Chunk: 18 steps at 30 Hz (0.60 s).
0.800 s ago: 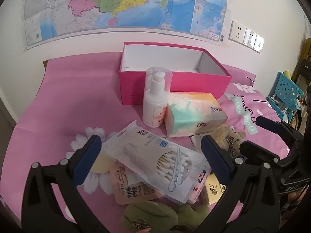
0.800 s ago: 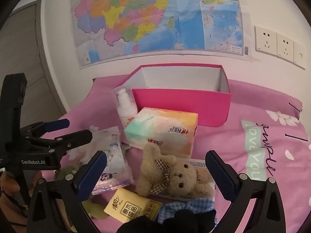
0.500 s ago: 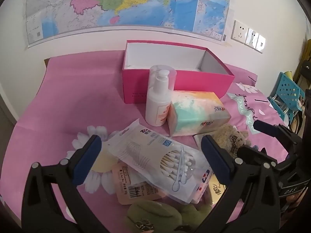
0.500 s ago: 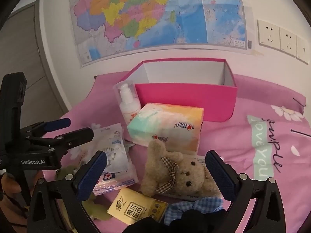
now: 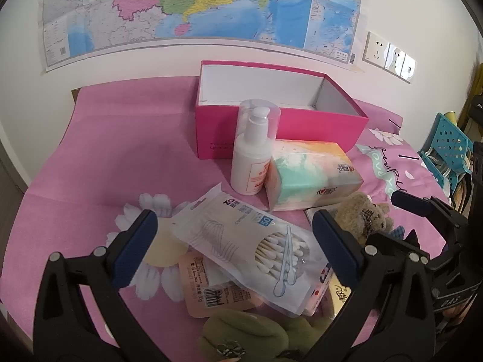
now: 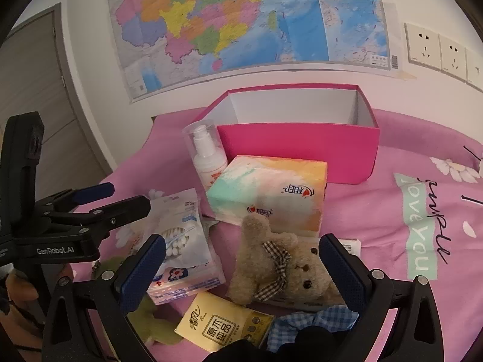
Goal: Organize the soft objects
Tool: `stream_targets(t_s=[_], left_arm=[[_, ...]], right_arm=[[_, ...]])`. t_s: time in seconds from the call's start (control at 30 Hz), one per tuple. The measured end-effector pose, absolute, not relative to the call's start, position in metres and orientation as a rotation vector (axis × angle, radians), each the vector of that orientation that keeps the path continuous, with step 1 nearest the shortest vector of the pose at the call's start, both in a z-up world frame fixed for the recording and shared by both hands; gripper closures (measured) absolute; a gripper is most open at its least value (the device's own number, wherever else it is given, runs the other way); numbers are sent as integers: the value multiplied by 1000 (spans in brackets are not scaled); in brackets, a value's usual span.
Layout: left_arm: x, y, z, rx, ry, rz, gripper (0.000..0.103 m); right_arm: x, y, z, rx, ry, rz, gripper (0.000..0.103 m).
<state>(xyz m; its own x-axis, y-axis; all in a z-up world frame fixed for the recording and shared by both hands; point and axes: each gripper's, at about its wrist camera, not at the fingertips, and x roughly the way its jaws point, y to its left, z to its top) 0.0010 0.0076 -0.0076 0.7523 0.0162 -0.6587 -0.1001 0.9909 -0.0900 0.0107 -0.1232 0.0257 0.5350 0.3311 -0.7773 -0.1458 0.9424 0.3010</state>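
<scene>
While both claws hung wide apart and empty over the pile, the bear [image 6: 280, 268] lay on its side between the right claw [image 6: 241, 259] fingers, untouched. It was tan and fuzzy, with dark bead eyes and a checked bow at its neck, resting partly on a flat white packet and just in front of the tissue pack [image 6: 268, 191]. A blue checked cloth [image 6: 305, 322] and a yellow tissue packet [image 6: 223, 327] lay just below it. The left claw [image 5: 232, 238] hovered over the swab bag [image 5: 250, 241], which overlapped a peach sachet [image 5: 217, 292]; a green plush [image 5: 247, 338] sat at the lower edge of that view. A pump bottle [image 5: 252, 150] stood upright, touching the tissue pack's left end. Behind them the pink box [image 6: 299, 147] sat open, its white inside bare, close to the wall under a map [image 6: 250, 21]. Open pink cloth [image 5: 120, 150] spread to the left of the box, and more to the right of the bear.
</scene>
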Motion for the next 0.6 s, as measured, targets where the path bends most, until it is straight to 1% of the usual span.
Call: stream_targets(t_s=[0.6], left_arm=[[1, 9, -9, -125, 716, 67, 1]], right_arm=[[10, -117, 27, 221, 974, 319, 0]])
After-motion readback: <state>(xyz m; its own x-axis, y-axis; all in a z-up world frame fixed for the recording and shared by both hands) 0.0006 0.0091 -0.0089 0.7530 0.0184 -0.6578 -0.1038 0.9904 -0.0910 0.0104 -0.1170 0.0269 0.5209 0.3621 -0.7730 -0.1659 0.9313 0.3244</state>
